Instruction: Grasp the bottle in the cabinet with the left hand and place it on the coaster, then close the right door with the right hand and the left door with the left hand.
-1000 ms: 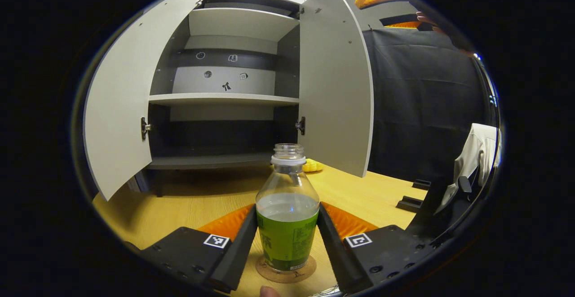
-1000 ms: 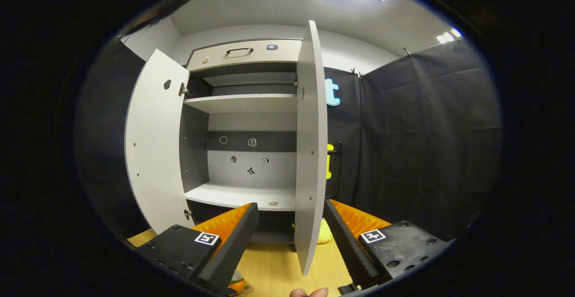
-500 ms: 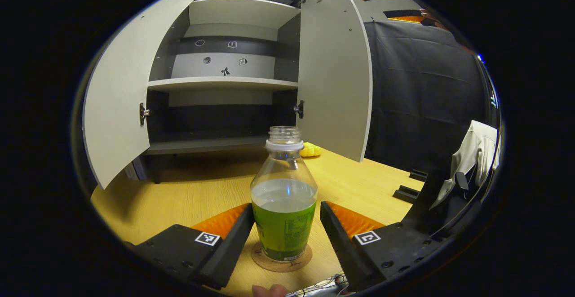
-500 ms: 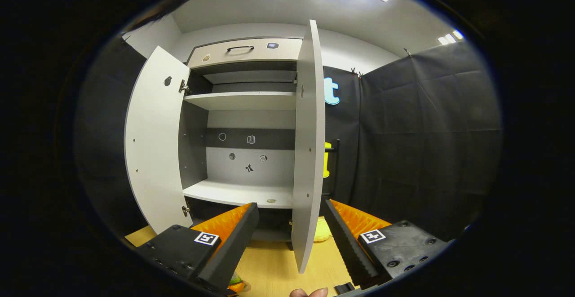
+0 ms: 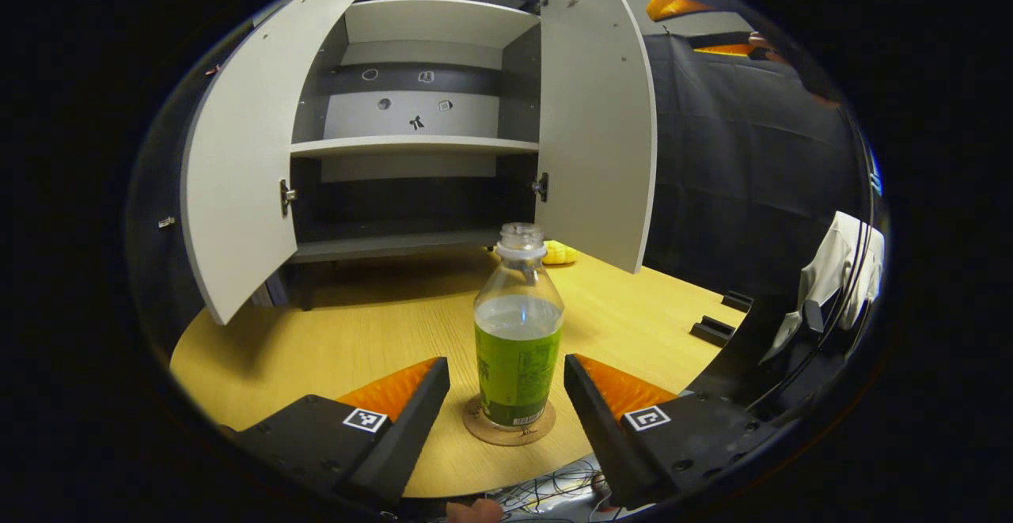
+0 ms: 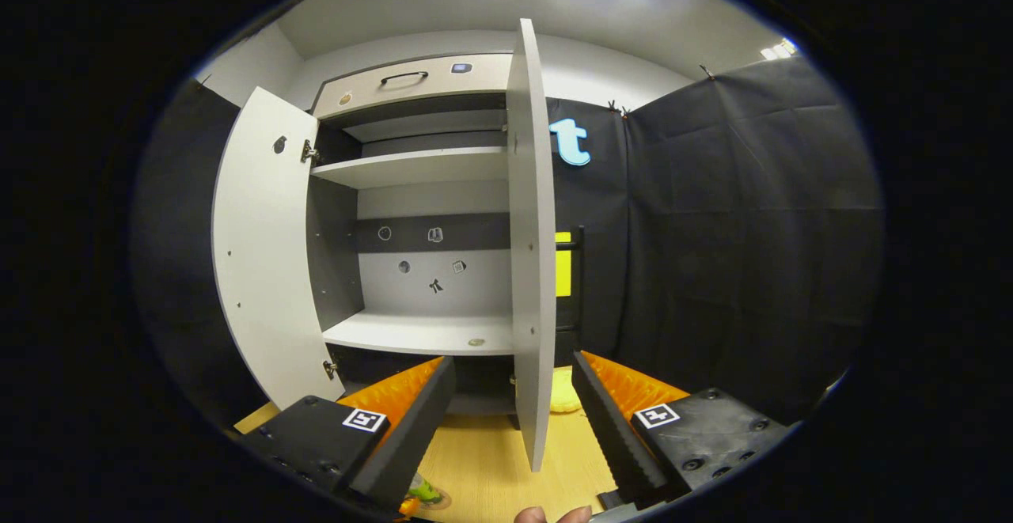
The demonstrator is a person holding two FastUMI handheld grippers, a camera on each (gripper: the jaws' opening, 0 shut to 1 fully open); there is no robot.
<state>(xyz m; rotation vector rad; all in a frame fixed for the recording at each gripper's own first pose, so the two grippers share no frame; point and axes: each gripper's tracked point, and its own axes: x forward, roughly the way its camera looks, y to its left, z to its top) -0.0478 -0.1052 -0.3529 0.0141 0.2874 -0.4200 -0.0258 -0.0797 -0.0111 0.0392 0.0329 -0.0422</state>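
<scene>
bottle set on the coaster, right door next

the bottle (image 5: 518, 341) stands upright on the coaster (image 5: 509, 430), on the wooden table (image 5: 356, 333) in front of the cabinet (image 5: 419, 96); the left gripper (image 5: 506, 384) has its jaws spread, 1 finger on each side of the bottle and neither touching it, so the placing looks done; the bottle has no cap on it, so any nudge risks a spill.

the step in hand, as i judge it, is closing the right door (image 6: 529, 254); in the right gripper view that door stands edge-on just ahead of the right gripper (image 6: 513, 392), whose jaws are spread and hold nothing; the door's free edge lies between the 2 fingers, apart from both as far as i can tell; to do it well, bring 1 finger flat against the door's outer face, near the free edge and away from the hinges, and push in a slow arc that follows the swing; pinching is not needed.

room: the left door (image 5: 237, 183) hangs wide open over the table's left part; the bottle sits well in front of both doors, seemingly outside their swing; a small yellow object (image 5: 558, 252) lies on the table near the foot of the right door and may catch it; the left gripper should draw straight back, clear of the bottle's sides.
</scene>
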